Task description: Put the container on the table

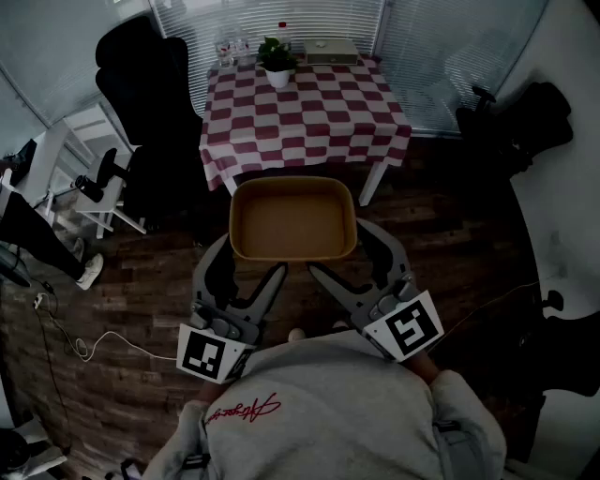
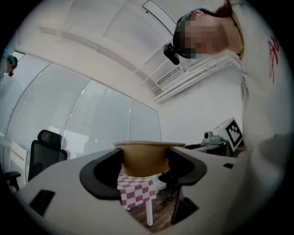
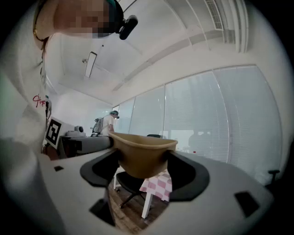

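Before the table point(image 1: 309, 122), left gripper point(image 1: 255, 256) and right gripper point(image 1: 337, 251) each clamp the container point(image 1: 292, 217).

Floor point(image 1: 450, 234): dark wood planks throughout. Far side: windows with closed slatted blinds point(image 1: 234, 23). Before them stands a table point(image 1: 305, 117) on white legs, covered in a red-and-white checked cloth, with a potted plant point(image 1: 277, 61) and a flat box point(image 1: 332, 52) at its far edge. Black office chair point(image 1: 145, 75) just left of the table. Right wall point(image 1: 572, 216) white. Ceiling white, with one long light panel point(image 3: 90, 64). Lighting dim.
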